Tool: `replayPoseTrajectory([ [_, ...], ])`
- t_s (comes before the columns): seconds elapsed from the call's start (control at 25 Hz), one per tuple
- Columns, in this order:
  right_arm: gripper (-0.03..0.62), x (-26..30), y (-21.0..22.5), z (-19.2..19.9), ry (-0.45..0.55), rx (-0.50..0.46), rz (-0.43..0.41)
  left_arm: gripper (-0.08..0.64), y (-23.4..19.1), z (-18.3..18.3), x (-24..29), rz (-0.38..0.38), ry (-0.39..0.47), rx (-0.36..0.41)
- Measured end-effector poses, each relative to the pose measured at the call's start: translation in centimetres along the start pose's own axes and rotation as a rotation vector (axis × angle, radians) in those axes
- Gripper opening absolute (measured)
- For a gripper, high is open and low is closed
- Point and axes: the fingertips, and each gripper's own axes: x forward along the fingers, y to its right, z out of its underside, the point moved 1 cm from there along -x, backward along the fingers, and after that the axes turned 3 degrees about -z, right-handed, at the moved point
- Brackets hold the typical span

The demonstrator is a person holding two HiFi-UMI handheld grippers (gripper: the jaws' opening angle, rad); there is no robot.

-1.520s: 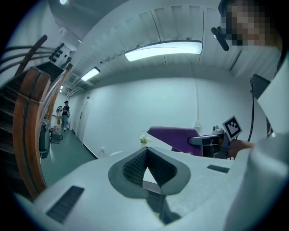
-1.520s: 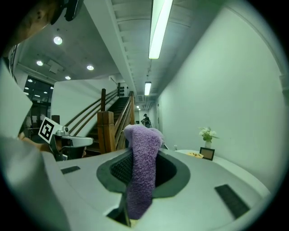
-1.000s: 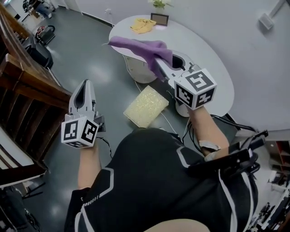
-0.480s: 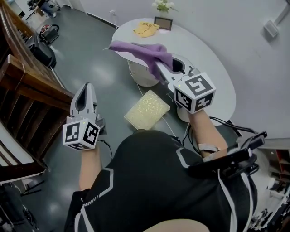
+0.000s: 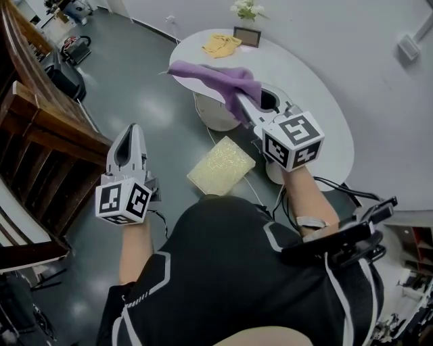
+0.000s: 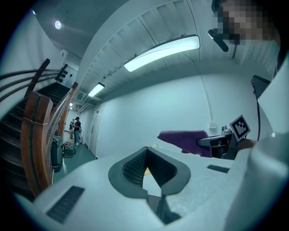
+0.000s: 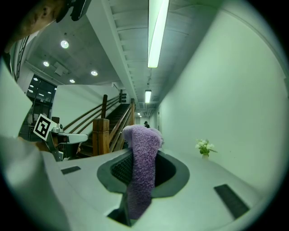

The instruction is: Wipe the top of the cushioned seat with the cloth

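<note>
- The right gripper (image 5: 245,108) is raised in front of the person, with its fingers pressed together on a purple cloth (image 5: 216,76).
- In the right gripper view the fleecy cloth runs up between the fingers and folds over their far end.
- In the head view the free part of the cloth spreads out flat beyond the fingers towards the left. It shows in front of the near edge of a white oval tabletop (image 5: 304,74).
- The cushioned seat (image 5: 221,164), a pale yellow square pad, lies flat on the grey floor (image 5: 149,101). It is beside the tabletop's white base and just ahead of the person's body.
- The cloth is held in the air and is not touching the seat. In the head view the seat lies below the cloth, between the two grippers.
- The left gripper (image 5: 129,132) is held lower and out to the left, pointing forward over the floor. Its fingers are closed against each other with nothing between them.
- On the far end of the tabletop lie a crumpled yellow cloth (image 5: 222,44), a small framed picture (image 5: 247,35) and a little bunch of flowers (image 5: 245,9).
- A wooden staircase (image 5: 40,135) runs along the left side.
</note>
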Motion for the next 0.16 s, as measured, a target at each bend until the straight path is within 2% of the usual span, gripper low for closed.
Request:
replayPoseTrajectory([
  [0.16, 0.083, 0.20, 0.40, -0.09, 0.003, 0.002, 0.009, -0.002, 0.21, -0.15, 0.36, 0.010, 0.002, 0.003],
])
